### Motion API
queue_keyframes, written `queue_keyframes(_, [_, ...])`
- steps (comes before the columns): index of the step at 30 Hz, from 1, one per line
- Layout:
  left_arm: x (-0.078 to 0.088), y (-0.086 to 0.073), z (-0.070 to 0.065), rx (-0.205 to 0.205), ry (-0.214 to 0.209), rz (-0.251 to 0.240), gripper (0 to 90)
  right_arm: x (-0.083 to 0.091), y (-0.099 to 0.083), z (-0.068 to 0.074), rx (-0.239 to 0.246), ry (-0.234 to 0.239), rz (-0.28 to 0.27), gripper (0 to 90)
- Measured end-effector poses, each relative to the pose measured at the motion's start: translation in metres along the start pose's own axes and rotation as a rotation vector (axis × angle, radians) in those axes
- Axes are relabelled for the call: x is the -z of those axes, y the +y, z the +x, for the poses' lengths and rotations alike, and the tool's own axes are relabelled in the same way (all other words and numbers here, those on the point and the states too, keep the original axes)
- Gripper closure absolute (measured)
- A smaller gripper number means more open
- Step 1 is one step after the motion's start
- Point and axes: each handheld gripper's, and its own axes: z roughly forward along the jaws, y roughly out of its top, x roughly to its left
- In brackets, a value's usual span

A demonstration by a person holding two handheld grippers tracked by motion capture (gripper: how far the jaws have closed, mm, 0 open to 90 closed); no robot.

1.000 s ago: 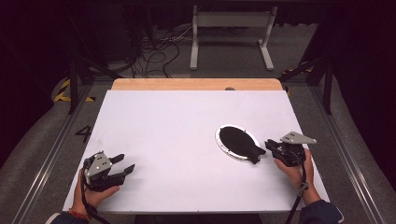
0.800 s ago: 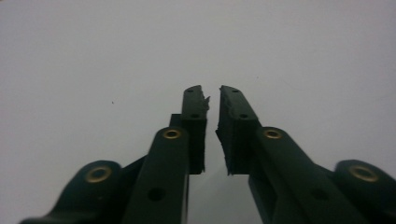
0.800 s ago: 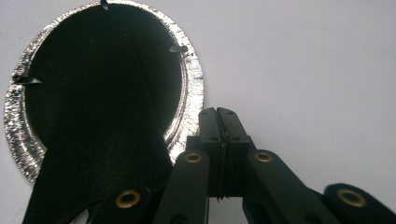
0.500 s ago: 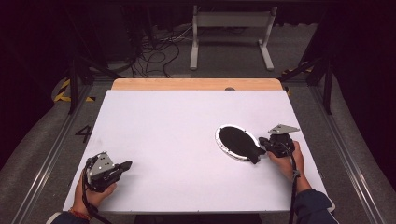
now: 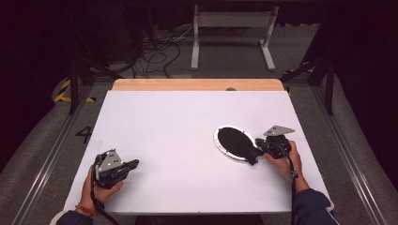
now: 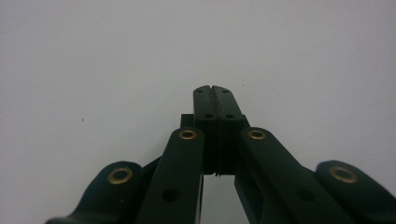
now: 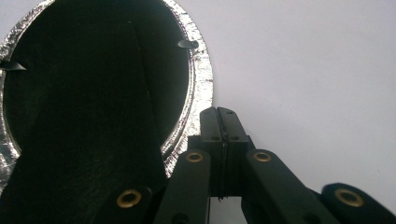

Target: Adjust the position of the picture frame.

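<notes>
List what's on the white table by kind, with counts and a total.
Grippers: 2, left gripper and right gripper, both shut and empty
Silver-rimmed disc: 1, disc
Black cloth lying on the disc: 1, cloth
Total: 4

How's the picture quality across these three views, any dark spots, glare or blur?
High view: white table evenly lit, surroundings nearly black. Right gripper view: round black pad with a silver foil rim loses detail in darkness; the rim glints. Left gripper view: black fingers soft up close, corners dimmer.
</notes>
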Motion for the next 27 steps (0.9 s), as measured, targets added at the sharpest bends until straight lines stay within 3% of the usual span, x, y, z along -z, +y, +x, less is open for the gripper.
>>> queue_keyframes(4, [-0.011,0.008,0.001,-0.004,-0.021,0.010,90.0,-0.004,0.003,0.005,0.029,0.005,-0.005,90.0])
queue_keyframes(7, [-0.021,0.017,-0.002,-0.031,-0.037,0.020,90.0,-0.005,0.004,0.008,0.025,0.021,-0.013,90.0])
queue_keyframes(15, [-0.044,0.041,-0.011,-0.047,-0.090,0.004,90.0,-0.010,0.012,0.023,0.050,0.056,-0.013,90.0])
queue_keyframes(24, [-0.078,0.069,-0.037,-0.106,-0.160,0.019,90.0,-0.013,0.017,0.042,0.047,0.093,-0.010,90.0])
queue_keyframes(27, [-0.090,0.080,-0.051,-0.125,-0.198,0.016,90.0,-0.014,0.019,0.048,0.039,0.102,-0.009,90.0])
